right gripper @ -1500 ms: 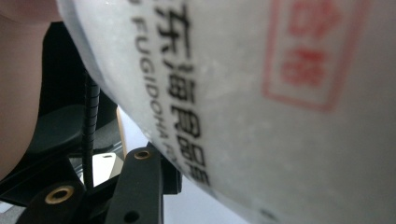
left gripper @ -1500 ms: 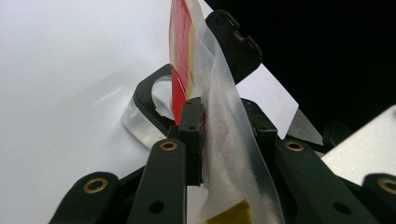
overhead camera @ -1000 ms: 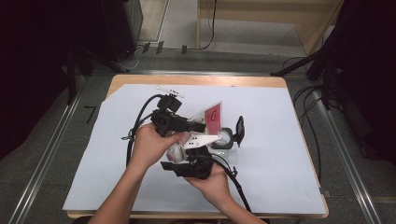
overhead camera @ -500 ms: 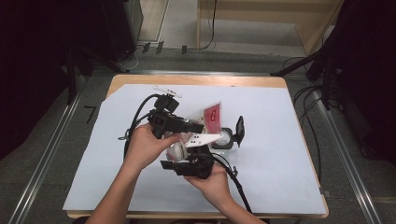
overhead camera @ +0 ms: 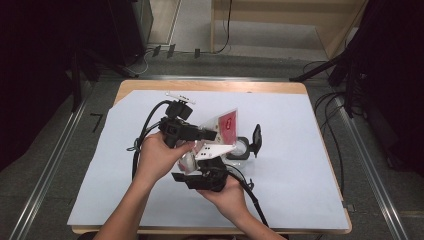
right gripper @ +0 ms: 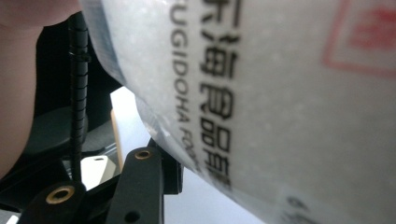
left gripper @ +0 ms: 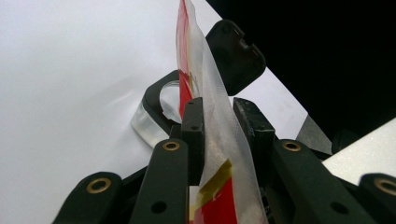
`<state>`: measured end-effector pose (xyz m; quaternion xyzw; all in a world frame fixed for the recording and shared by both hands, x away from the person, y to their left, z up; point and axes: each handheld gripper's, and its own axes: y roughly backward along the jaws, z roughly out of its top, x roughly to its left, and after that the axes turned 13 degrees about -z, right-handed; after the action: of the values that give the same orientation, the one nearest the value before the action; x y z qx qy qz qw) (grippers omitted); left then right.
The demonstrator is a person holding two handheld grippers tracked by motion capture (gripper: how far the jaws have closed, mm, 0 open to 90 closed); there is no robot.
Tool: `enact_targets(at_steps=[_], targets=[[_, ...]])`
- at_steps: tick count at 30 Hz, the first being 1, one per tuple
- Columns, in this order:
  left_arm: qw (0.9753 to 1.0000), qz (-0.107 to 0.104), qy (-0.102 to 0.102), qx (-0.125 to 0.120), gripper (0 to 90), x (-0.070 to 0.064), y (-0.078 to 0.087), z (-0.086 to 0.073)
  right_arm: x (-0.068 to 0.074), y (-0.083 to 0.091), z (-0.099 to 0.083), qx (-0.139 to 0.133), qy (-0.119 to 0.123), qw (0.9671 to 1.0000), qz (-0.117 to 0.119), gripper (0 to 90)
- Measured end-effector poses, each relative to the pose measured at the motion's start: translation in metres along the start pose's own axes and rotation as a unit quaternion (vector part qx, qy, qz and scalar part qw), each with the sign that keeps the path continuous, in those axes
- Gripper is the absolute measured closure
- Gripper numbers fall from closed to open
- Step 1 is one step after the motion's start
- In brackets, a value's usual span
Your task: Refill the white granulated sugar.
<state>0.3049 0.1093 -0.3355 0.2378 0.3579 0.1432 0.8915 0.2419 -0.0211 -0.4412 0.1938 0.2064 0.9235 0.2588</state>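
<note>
Over the middle of the worktop (overhead camera: 300, 200), the left hand-held gripper (left gripper: 219, 116) is clamped on a red-and-clear pouch (overhead camera: 223, 125), held edge-up in the air. The right hand-held gripper (overhead camera: 202, 176) sits just at its six o'clock, pouch pressed against its camera; I can't tell whether its jaws are closed. A clear, black-lidded container (overhead camera: 246, 145) lies at the pouch's four o'clock.
</note>
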Motion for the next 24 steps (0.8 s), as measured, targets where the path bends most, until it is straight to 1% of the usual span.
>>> enact_targets(at_steps=[3,6,7,9,10,11,13,15,22,24], targets=[[1.0000,0.000,-0.003,-0.002,73.8,-0.0020,-0.0009,0.0018,-0.0010,0.0013,0.0012,-0.002,-0.014,0.9999,0.005,62.3],[1.0000,0.000,-0.007,0.000,71.3,-0.0023,-0.0025,0.0031,-0.0025,0.0017,0.0016,-0.004,-0.033,0.9993,0.019,62.3],[1.0000,-0.001,-0.009,0.004,71.1,-0.0020,-0.0023,0.0037,-0.0029,0.0018,0.0017,-0.005,-0.034,0.9992,0.020,62.2],[1.0000,-0.006,-0.008,0.000,71.0,-0.0011,-0.0032,0.0041,-0.0033,0.0021,0.0018,-0.006,-0.036,0.9991,0.021,62.2],[0.9999,-0.004,-0.008,0.006,70.9,-0.0012,-0.0029,0.0049,-0.0035,0.0022,0.0019,-0.006,-0.037,0.9991,0.022,62.2],[0.9999,-0.005,-0.007,0.006,70.9,-0.0009,-0.0031,0.0054,-0.0036,0.0023,0.0019,-0.006,-0.037,0.9991,0.022,62.2],[1.0000,-0.006,-0.002,0.004,70.9,0.0000,-0.0037,0.0063,-0.0040,0.0028,0.0024,-0.005,-0.039,0.9990,0.022,62.2],[1.0000,-0.007,0.003,0.005,71.0,0.0007,-0.0039,0.0073,-0.0047,0.0029,0.0028,-0.006,-0.038,0.9990,0.021,62.2],[1.0000,-0.007,0.003,0.005,71.2,0.0014,-0.0048,0.0078,-0.0054,0.0037,0.0029,-0.005,-0.035,0.9992,0.018,62.2],[0.9999,-0.007,0.007,0.005,71.4,0.0020,-0.0045,0.0080,-0.0056,0.0034,0.0032,-0.003,-0.033,0.9993,0.018,62.0]])
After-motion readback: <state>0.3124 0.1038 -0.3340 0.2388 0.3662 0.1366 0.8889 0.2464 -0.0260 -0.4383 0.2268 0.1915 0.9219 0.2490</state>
